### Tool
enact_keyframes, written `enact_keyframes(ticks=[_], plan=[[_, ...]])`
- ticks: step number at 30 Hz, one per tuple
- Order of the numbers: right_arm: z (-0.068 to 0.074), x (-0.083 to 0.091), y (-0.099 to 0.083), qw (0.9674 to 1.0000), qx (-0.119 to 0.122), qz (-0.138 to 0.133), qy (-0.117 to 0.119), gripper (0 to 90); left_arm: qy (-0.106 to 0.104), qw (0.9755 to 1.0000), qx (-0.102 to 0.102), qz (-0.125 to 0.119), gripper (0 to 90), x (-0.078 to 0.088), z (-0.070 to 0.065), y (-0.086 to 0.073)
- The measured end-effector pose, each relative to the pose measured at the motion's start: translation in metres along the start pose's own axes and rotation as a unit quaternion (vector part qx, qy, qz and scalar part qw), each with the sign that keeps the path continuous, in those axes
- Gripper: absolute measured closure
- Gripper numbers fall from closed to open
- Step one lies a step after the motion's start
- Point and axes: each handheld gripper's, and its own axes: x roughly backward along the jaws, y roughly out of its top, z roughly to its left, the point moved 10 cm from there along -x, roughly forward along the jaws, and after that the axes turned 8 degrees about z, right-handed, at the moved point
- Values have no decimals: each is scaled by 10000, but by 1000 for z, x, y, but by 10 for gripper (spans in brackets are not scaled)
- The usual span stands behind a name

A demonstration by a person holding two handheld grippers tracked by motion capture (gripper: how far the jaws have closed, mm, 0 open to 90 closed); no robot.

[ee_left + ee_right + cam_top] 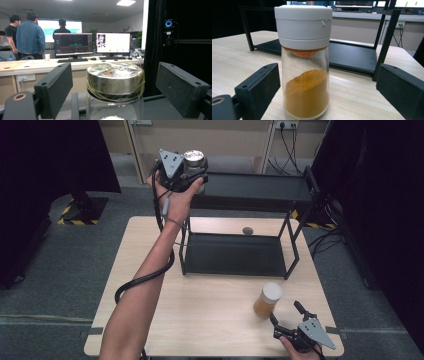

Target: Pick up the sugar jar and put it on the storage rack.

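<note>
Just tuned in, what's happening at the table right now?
A person works with a gripper in each hand. The left gripper is up at the top shelf of the black rack, its open fingers on either side of a glass jar with a metal lid, not touching it. The right gripper is low on the wooden table, open, facing a white-capped shaker of orange powder that stands upright in front of the rack.
</note>
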Motion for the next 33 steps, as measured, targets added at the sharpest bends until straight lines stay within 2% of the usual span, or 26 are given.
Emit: enact_keyframes(ticks=[6,10,17,33], plan=[[0,0,0,10000,12,14,19,53,-56,9999,-128,-4,124,14,-3,3],[0,0,0,10000,-7,13,30,53,-51,9999,-94,-8,123,24,-3,1],[0,0,0,10000,23,15,25,53,-108,9998,-140,-24,119,42,-2,-11],[0,0,0,10000,32,3,23,53,-353,9987,-325,-151,114,70,-12,-36]])
